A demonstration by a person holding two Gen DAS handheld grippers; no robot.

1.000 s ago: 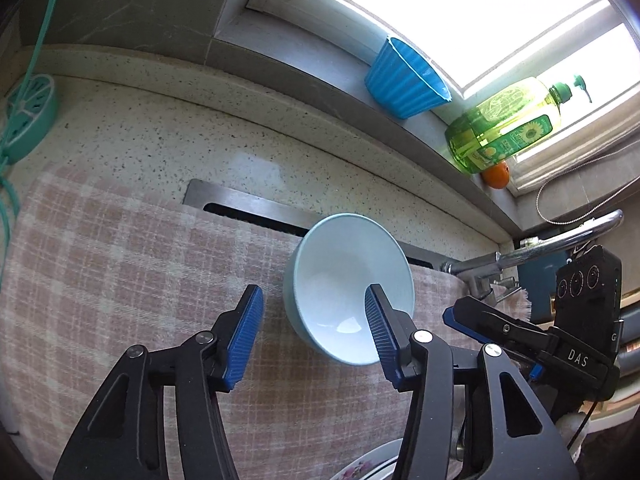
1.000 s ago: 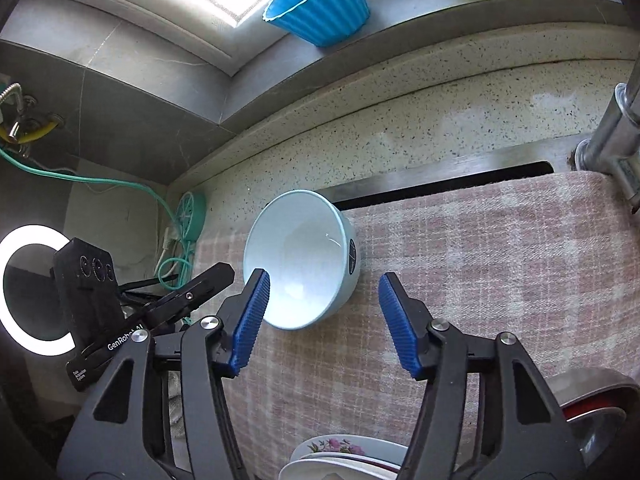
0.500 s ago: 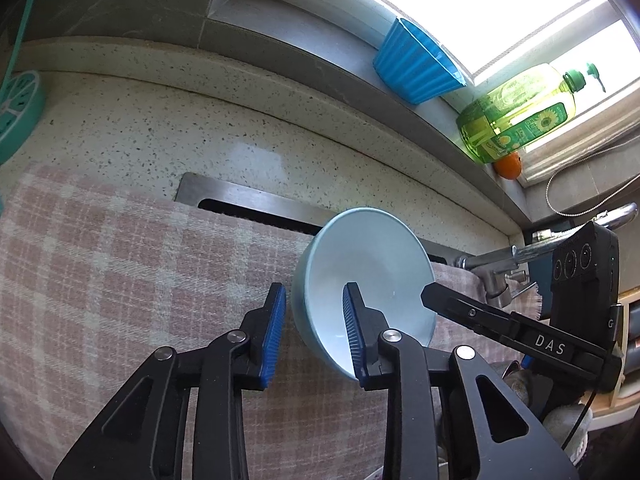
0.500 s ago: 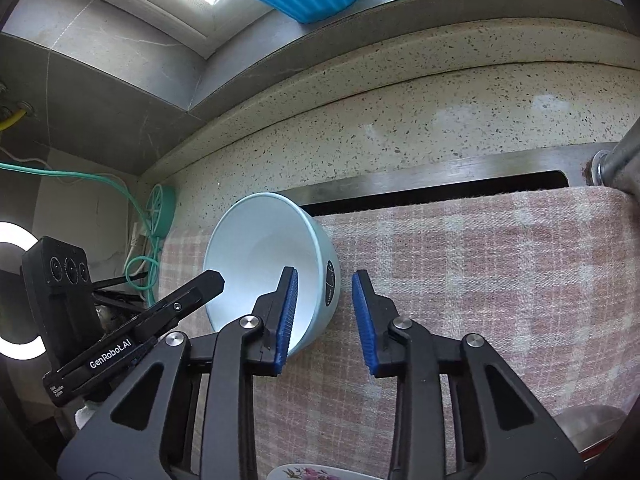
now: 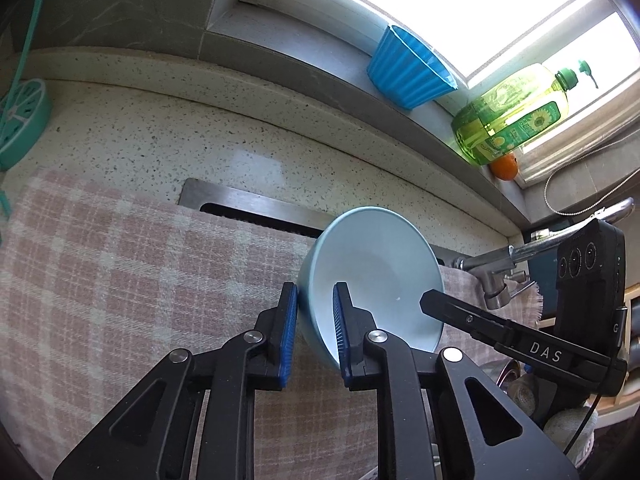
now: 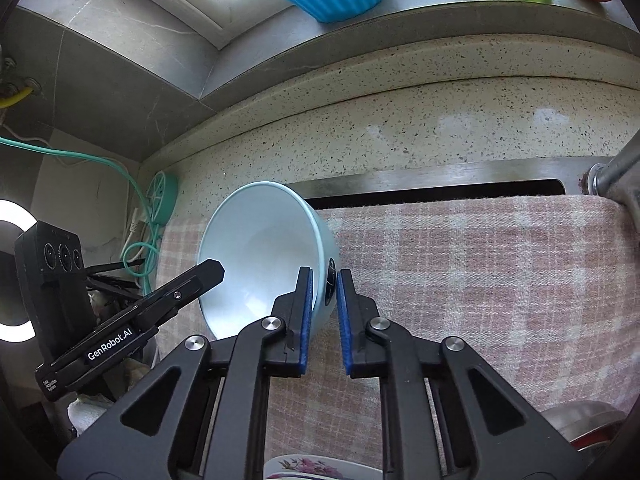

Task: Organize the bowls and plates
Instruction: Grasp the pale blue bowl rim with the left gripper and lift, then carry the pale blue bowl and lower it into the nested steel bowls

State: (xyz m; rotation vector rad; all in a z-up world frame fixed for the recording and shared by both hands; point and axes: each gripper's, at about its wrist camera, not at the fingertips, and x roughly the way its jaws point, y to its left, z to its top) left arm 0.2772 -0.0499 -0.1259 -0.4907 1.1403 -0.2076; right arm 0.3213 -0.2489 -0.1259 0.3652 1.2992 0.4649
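Observation:
A pale blue bowl [image 5: 376, 272] is held tilted above the pink checked cloth [image 5: 120, 280]. My left gripper [image 5: 315, 328] is shut on the bowl's left rim, one pad inside and one outside. My right gripper [image 6: 324, 312] is shut on the bowl [image 6: 260, 248] at its right rim in the same way. Each gripper shows in the other's view. A flowered plate [image 6: 316, 468] peeks in at the bottom edge of the right wrist view.
A blue ribbed pot [image 5: 408, 68], a green soap bottle [image 5: 516, 112] and an orange [image 5: 505, 166] stand on the window sill. A steel tap [image 5: 532, 248] is at the right. A metal bowl [image 6: 580, 424] lies at lower right. A teal fan [image 5: 22, 120] is at the left.
Both grippers closed from wide open onto opposite rims of the bowl. The bowl has tilted up off the cloth between them.

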